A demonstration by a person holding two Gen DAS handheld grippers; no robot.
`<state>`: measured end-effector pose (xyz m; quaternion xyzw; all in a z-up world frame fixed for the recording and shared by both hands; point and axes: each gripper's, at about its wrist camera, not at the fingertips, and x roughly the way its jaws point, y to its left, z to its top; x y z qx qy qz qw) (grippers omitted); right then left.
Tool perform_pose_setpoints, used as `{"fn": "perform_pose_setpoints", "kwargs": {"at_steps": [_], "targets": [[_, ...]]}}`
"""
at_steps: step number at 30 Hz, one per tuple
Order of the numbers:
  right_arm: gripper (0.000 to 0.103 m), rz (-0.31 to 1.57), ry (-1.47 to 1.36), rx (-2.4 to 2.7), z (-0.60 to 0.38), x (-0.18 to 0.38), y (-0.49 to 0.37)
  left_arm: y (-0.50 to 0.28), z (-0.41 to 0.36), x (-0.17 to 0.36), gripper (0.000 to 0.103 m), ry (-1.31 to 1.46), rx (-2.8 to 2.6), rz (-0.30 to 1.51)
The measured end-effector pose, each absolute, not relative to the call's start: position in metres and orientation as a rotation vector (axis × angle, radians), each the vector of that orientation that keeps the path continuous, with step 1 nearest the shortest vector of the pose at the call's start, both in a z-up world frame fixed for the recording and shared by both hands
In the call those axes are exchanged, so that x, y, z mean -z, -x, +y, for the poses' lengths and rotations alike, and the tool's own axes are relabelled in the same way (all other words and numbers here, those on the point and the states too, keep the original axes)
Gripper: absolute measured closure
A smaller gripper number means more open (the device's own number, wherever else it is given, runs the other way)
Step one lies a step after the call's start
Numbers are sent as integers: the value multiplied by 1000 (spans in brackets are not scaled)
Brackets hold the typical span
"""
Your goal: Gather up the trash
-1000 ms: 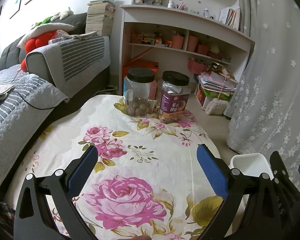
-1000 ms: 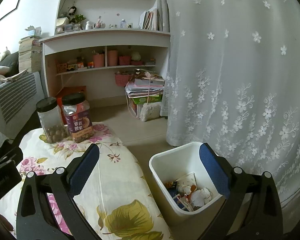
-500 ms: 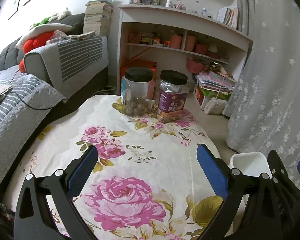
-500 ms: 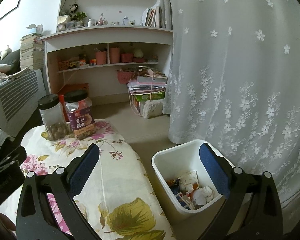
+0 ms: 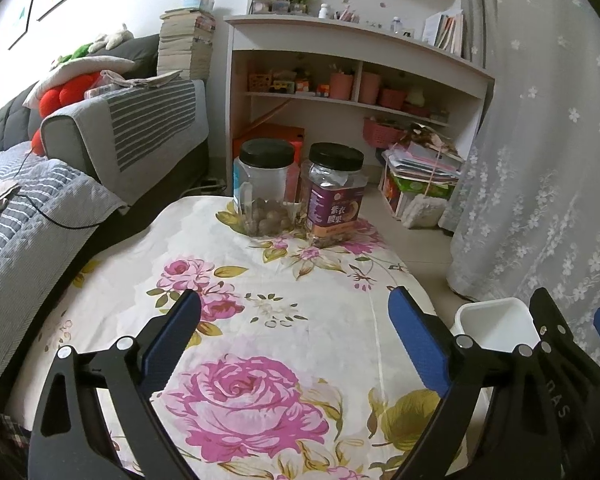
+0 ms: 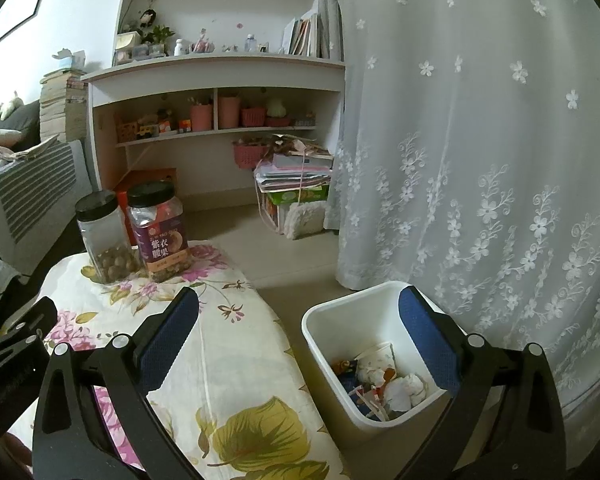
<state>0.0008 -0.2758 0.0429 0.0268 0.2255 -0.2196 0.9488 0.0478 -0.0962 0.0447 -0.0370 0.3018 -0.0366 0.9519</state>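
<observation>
A white trash bin [image 6: 340, 320] stands on the floor by the table's right edge; crumpled paper, a paper cup and wrappers [image 6: 384, 380] lie inside it. The bin's rim also shows in the left wrist view [image 5: 496, 320]. My right gripper [image 6: 300, 344] is open and empty, held above the gap between table and bin. My left gripper [image 5: 296, 340] is open and empty above the floral tablecloth [image 5: 268, 280]. I see no loose trash on the cloth.
Two black-lidded jars stand at the table's far edge: a clear one with nuts [image 5: 266, 188] and a purple-labelled one [image 5: 334, 194]. A grey sofa [image 5: 100, 128] is on the left, a white shelf unit [image 5: 352, 88] behind, a lace curtain [image 6: 480, 160] on the right.
Both views have drifted slightly; the right gripper has shifted a little so the bin sits lower and more central. Both grippers stay open and empty.
</observation>
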Motion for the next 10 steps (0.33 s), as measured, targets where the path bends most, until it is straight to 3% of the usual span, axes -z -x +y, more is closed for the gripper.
{"fn": "perform_pose_setpoints", "kwargs": {"at_steps": [10], "targets": [[7, 439, -61, 451, -280, -46, 3, -46, -98, -47, 7, 63, 61, 613]]}}
